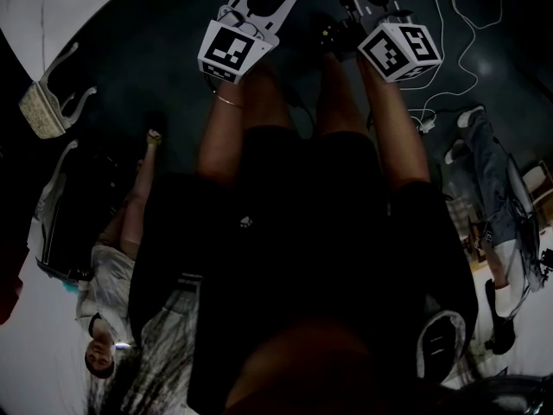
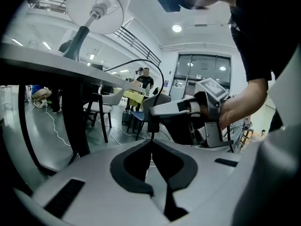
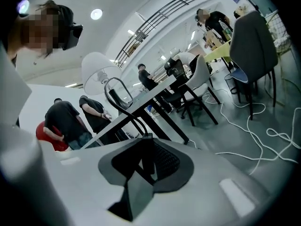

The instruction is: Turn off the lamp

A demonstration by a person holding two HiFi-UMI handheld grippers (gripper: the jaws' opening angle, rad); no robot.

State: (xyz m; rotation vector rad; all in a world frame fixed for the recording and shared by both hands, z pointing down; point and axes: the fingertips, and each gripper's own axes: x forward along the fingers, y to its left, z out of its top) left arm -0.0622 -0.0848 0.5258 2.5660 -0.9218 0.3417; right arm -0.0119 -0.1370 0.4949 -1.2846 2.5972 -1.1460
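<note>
Bright open hall with a grey floor and a white ceiling.
In the left gripper view a round ceiling light (image 2: 177, 28) shines at 1 o'clock, glazed doors (image 2: 202, 69) stand at 2 o'clock and a balcony railing (image 2: 136, 44) runs at 12 o'clock. In the right gripper view the glossy floor (image 3: 263, 98) carries loose white cables (image 3: 245, 126) at 4 o'clock, a dark chair (image 3: 254, 41) stands at 2 o'clock, and a long black-legged table (image 3: 141, 106) crosses the centre.
</note>
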